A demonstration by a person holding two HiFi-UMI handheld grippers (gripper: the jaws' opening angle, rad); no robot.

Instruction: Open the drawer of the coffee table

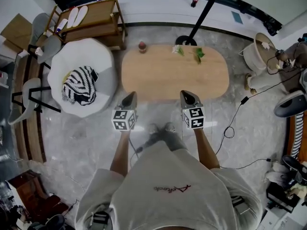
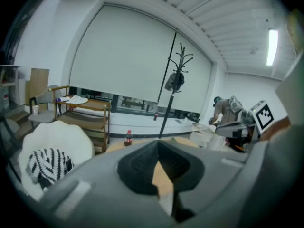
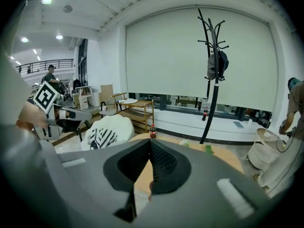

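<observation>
The left claw (image 1: 129,99) and right claw (image 1: 190,98) are hovering pinched together, empty, equally close at the counter's (image 1: 163,75) long near edge.

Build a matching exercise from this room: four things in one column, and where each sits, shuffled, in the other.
1. bottle
2. striped cloth
3. white slippers
4. coat stand base

A. on the white seat
B. on the wooden shelf
C. at the coffee table top's far edge
D. on the floor beyond the coffee table

Pairs: 1-C, 2-A, 3-B, 4-D
</observation>
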